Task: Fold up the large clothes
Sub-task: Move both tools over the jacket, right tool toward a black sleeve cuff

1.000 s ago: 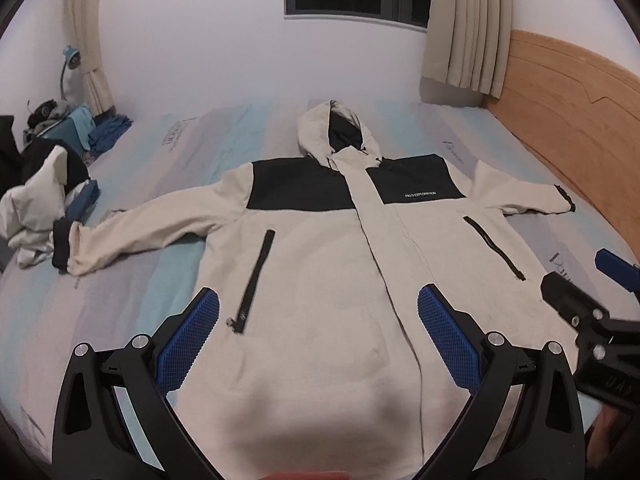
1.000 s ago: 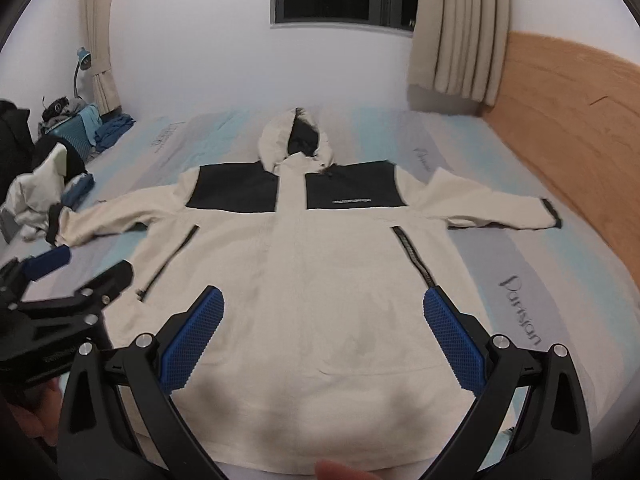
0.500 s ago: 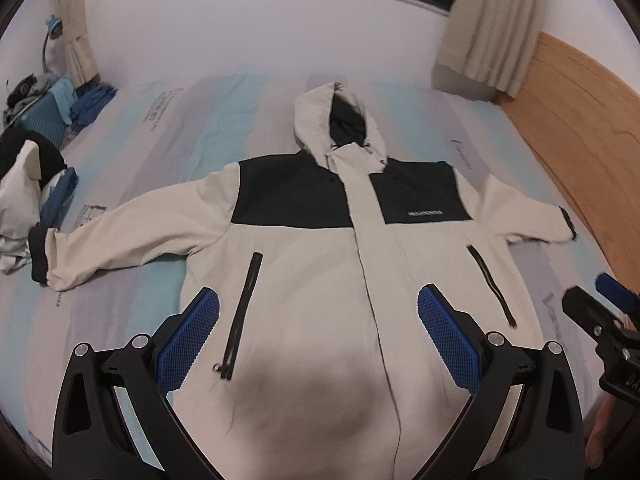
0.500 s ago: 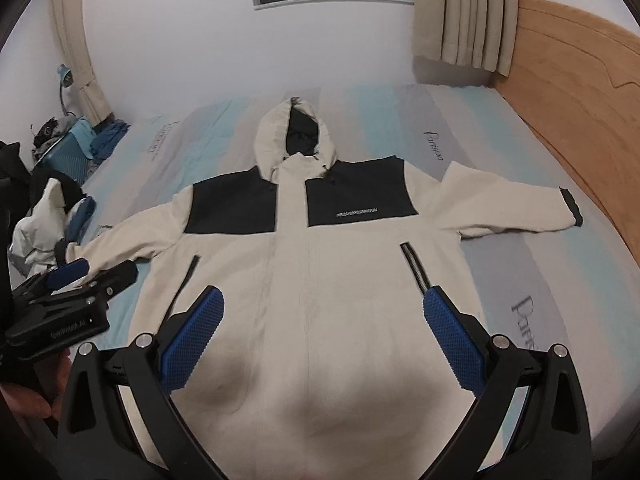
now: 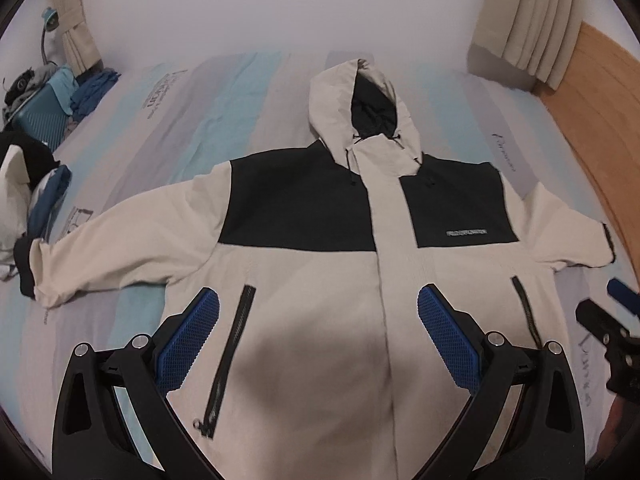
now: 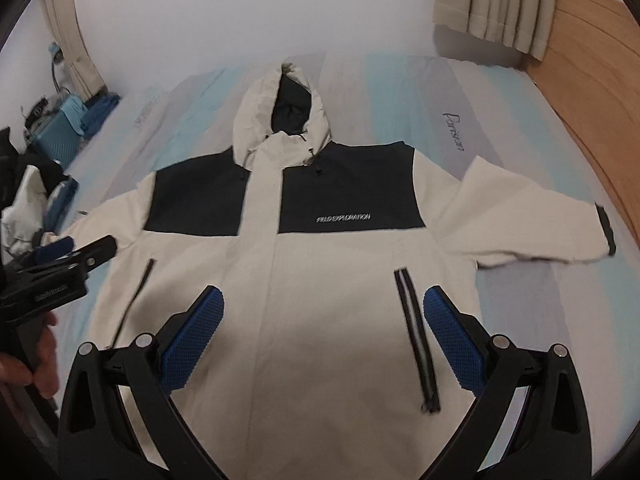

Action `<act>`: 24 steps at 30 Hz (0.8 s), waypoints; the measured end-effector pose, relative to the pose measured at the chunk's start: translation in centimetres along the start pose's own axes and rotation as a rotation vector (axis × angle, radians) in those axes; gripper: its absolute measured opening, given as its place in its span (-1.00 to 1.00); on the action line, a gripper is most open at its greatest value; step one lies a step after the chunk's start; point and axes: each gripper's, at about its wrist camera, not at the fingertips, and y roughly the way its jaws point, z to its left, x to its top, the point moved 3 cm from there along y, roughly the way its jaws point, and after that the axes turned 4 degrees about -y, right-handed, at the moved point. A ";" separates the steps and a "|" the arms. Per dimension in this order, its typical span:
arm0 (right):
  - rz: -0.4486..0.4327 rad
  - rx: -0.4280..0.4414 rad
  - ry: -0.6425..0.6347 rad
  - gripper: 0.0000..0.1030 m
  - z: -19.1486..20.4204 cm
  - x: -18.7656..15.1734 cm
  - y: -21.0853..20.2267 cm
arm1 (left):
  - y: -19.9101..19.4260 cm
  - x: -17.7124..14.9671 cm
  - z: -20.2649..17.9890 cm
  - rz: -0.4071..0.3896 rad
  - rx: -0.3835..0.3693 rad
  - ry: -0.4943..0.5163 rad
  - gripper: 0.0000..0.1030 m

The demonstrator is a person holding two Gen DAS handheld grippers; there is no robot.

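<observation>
Two grippers are what I am working with here, and both have their blue-padded fingers spread wide with nothing between them: my left gripper fills the bottom of the left wrist view, my right gripper the bottom of the right wrist view. Under them, across the middle of each frame, I see the jacket lying flat and face up on the striped bed, cream with dark shoulder panels, hood pointing toward the top of the frame and both sleeves stretched out to the sides. The left sleeve cuff reaches the left edge, touching a heap of clothes there. In the right wrist view, a hand at the lower left grips the other tool's handle. A wooden headboard curves along the upper right, with curtains at the top.
</observation>
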 end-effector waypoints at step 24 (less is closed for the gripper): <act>0.041 -0.017 0.011 0.86 -11.9 7.4 13.5 | 14.2 8.3 -1.7 0.058 -0.041 -0.001 0.89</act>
